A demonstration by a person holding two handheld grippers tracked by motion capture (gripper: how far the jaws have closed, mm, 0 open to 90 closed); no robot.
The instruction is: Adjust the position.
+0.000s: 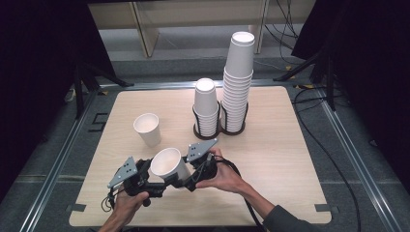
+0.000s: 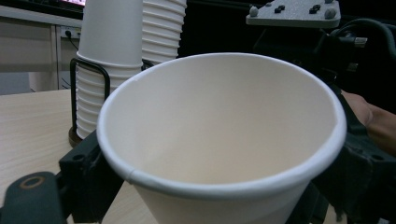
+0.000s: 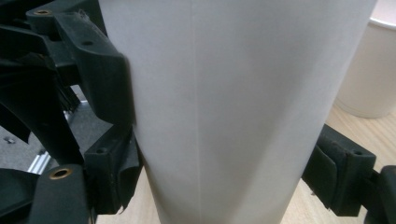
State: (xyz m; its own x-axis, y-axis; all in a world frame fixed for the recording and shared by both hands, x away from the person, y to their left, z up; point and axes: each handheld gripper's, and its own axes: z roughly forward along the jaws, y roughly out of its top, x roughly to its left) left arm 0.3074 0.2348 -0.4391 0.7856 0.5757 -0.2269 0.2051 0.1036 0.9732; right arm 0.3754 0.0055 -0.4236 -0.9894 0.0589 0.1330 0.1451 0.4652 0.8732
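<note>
1. Here we are at the near edge of the pale wooden counter [image 1: 270, 183]: a white paper cup [image 1: 169, 165], empty and tipped with its mouth toward the camera, sits between both tools, well in front of the black wire cup rack [image 1: 220, 126] that serves as our landmark.

2. The left hand-held gripper [image 1: 145, 181] has its jaws partly closed around the cup's lower body; in the left gripper view the cup [image 2: 224, 135] sits right between its black jaws, and they look pressed to the wall, though the contact itself is hidden under the rim.

3. The right hand-held gripper [image 1: 193, 176] comes in from the side nearer the rack. In the right gripper view its pads bracket the cup's wall [image 3: 233, 107], one pad plainly touching, the other close beside it, so I judge it gripped there too.

4. Handling: this looks very light, thin-walled and easily crushed. The rolled rim is the stiffest part, the mid-wall will dent, and the smooth tapered paper could slide out toward its narrow end.

5. Best hold, as I read it: low on the wall near the stiff base, or just under the rim, with gentle pressure only.

6. Left of the rack stands a second white paper cup [image 1: 147, 128], upright and alone. The rack carries a short stack [image 1: 206, 104] and a tall stack [image 1: 238, 79] of white cups.
</note>
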